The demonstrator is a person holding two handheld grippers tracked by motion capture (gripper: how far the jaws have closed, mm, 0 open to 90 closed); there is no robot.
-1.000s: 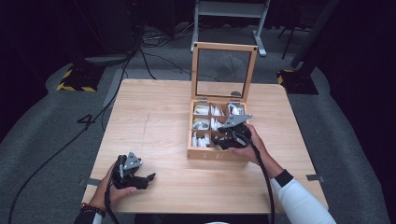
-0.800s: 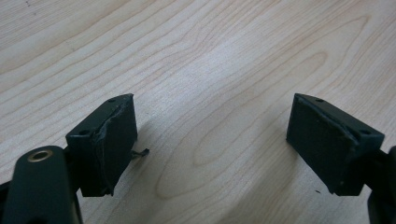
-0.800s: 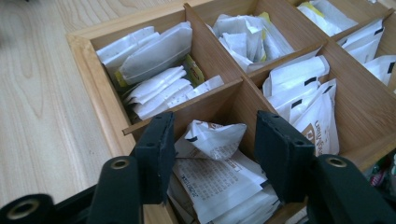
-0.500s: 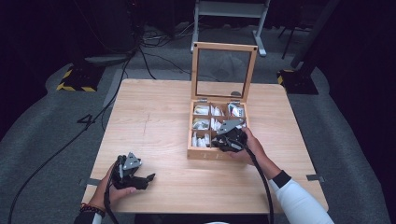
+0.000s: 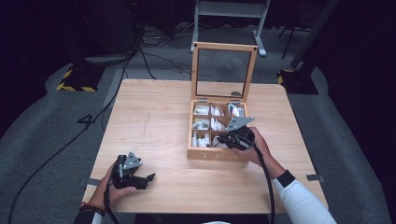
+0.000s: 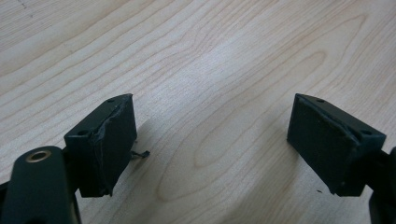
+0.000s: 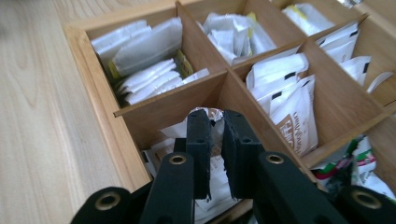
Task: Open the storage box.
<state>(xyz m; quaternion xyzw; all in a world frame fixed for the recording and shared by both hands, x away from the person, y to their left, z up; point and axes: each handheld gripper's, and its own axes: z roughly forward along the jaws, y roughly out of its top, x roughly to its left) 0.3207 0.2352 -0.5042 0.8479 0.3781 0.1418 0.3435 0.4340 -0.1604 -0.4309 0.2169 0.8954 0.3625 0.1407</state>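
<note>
A wooden tea box [image 5: 217, 154] with its glass lid [image 5: 194, 70] standing upright sits right of centre on the table. Its compartments hold white tea bags [image 7: 149, 60]. My right gripper [image 5: 229, 140] dips into the front row of the box. In the right gripper view its jaws [image 7: 215, 116] have just been closing and now pinch a white and brown tea bag [image 7: 215, 168] that still sits in its compartment. My left gripper [image 5: 147, 180] rests near the table's front left edge, and the left gripper view shows it [image 6: 212, 121] open over bare wood.
The light wood table [image 5: 149, 121] is bare left of the box. Cables and a metal stand [image 5: 229, 9] lie on the dark floor behind. Black and yellow striped pads [image 5: 74, 86] sit beside the far corners.
The right gripper's jaws have closed on a tea bag in the front row of the box, and the hand has edged slightly toward me. The left gripper has stayed put.
</note>
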